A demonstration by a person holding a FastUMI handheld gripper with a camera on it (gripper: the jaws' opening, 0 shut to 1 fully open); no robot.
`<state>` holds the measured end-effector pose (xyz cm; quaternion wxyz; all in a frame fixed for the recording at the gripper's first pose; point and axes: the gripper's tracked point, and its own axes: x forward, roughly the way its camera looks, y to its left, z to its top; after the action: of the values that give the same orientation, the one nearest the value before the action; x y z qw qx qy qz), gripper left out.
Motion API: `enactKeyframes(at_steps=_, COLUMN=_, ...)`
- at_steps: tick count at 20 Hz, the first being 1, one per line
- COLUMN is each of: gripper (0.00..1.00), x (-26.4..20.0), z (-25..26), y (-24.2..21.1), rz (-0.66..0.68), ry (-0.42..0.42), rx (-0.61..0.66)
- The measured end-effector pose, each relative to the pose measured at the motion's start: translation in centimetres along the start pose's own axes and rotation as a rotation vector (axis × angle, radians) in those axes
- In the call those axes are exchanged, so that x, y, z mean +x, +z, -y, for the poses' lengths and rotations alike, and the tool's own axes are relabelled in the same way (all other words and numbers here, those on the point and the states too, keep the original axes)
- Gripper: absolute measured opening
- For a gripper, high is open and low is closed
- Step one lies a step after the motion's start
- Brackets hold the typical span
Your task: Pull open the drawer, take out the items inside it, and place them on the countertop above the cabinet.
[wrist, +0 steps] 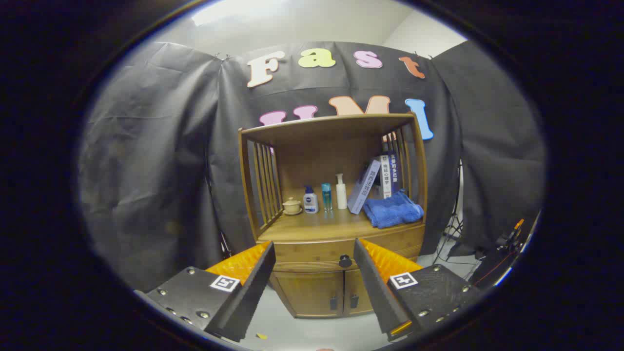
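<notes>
Ahead of the gripper (314, 253), beyond its spread fingers, stands a wooden cabinet (336, 214) with slatted sides and a flat roof over its tabletop (331, 223). From left on that smooth wood: a small lidded cup on a saucer (292, 205), a squat white bottle (310, 200), a slim clear blue bottle (326, 196), a tall white pump bottle (341, 191), then books (378, 179) leaning against the right slats, with a soft blue folded towel (393, 209) at the right front edge. The front strip of the tabletop between cup and towel lies bare. Below it the drawer (317, 256) is closed, its contents hidden; its round dark knob (345, 261) shows in the gap between the fingers, nearer the right one, untouched. Two closed doors (324, 292) sit underneath. The fingers are wide apart, holding nothing
</notes>
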<state>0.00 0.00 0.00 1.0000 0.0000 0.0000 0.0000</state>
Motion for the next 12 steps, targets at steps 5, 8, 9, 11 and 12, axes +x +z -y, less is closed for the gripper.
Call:
enactKeyframes(at_steps=5, gripper=0.96, x=0.3, z=0.3, y=0.2, rz=0.006, ry=-0.004, rx=0.003)
enactKeyframes(at_steps=8, gripper=0.96, x=0.4, z=0.6, y=0.3, rz=0.018, ry=-0.015, rx=0.002)
enactKeyframes(at_steps=9, gripper=0.96, x=0.4, z=0.8, y=0.4, rz=0.024, ry=-0.018, rx=0.001)
enactKeyframes(at_steps=11, gripper=0.96, x=0.6, z=1.2, y=0.4, rz=0.040, ry=-0.032, rx=-0.002)
enactKeyframes(at_steps=12, gripper=0.96, x=0.8, z=1.5, y=0.3, rz=0.049, ry=-0.041, rx=-0.004)
